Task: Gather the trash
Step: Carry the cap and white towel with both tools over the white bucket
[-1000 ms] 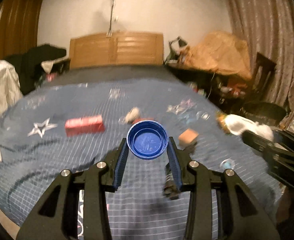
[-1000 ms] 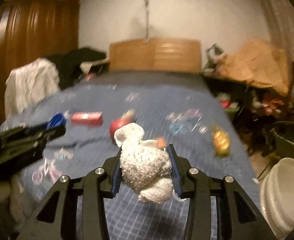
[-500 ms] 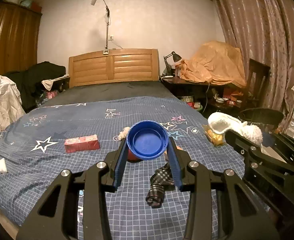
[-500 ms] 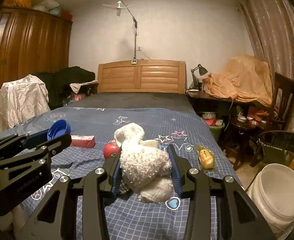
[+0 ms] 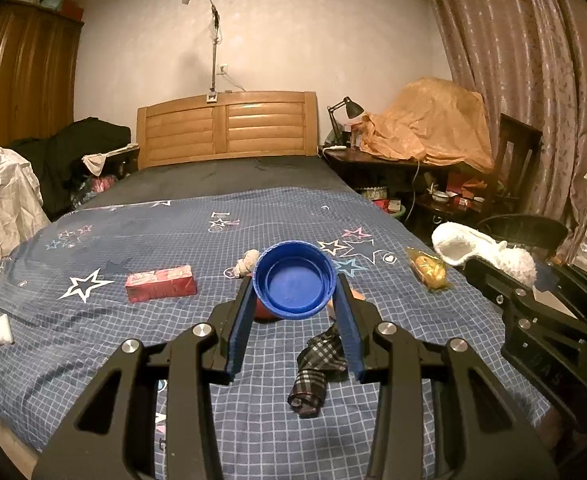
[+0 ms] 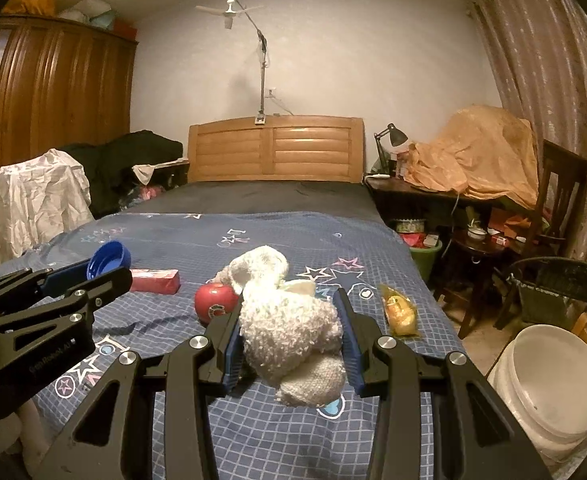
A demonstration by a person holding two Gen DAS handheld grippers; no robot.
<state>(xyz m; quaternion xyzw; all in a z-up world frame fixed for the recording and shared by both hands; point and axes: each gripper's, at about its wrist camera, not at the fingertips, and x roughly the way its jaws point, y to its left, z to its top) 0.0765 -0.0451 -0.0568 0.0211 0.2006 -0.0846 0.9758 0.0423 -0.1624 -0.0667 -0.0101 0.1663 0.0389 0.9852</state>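
The left gripper (image 5: 295,300) pinches a blue lid (image 5: 294,279) above the bed (image 5: 173,240). The right gripper (image 6: 291,330) pinches a fluffy white sock (image 6: 289,328). On the bed lie a red box (image 5: 160,283), a red apple (image 6: 215,302), a yellow wrapper (image 6: 400,314) and a checked cloth (image 5: 317,368). A white bucket (image 6: 555,390) stands on the floor beside the bed.

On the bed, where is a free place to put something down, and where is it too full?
Free: the plain dark sheet below the wooden headboard, and the starred blue quilt beyond the red carton. Crowded: the middle, around the red apple, yellow wrapped snack and checked cloth.
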